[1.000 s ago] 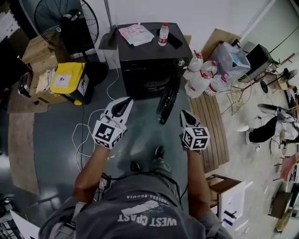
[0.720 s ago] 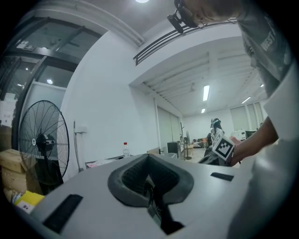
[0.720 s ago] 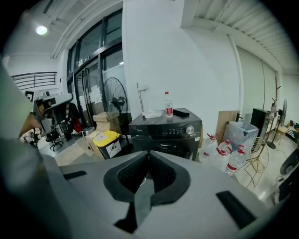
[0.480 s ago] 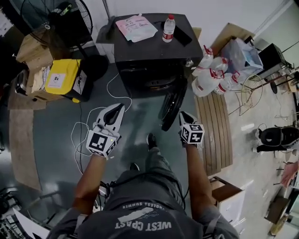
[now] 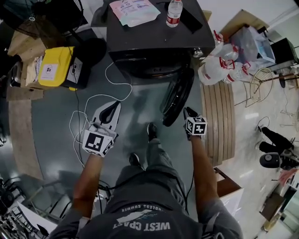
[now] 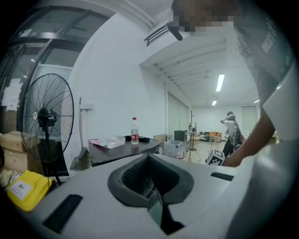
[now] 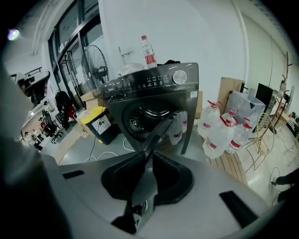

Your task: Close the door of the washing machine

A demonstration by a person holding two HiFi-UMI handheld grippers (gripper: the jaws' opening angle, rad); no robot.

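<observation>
A grey-green floor point(image 5: 51, 126) is seen from above, and on it, against a white wall, a dark front-loading washing machine point(image 5: 154, 44) is set. On the flat top surface of the machine a clear plastic water bottle with a red label point(image 5: 174, 11) is stood upright, and a pink and white sheet of paper point(image 5: 133, 9) is laid to the left of it. The round dark door of the machine point(image 5: 179, 97) is swung out from the front on the machine's right side, so the drum opening point(image 7: 150, 115) is left uncovered.

The right gripper point(image 5: 188, 112) is held just beside the free outer end of the door, in front of the machine. Its jaws are seen drawn together with nothing between them, and the door edge lies directly ahead of their tips; whether contact is made cannot be told. The left gripper point(image 5: 113, 108) is held in front of the machine's left half, well apart from the door, with its jaws likewise drawn together and empty.

A loose white cable point(image 5: 88, 100) is trailed across the floor in front of the machine's left corner. A yellow case point(image 5: 53, 67) is stood to the left of the machine, and several large clear water jugs with red caps point(image 5: 219, 67) are gathered at its right side, beside a slatted wooden board point(image 5: 217, 119).
</observation>
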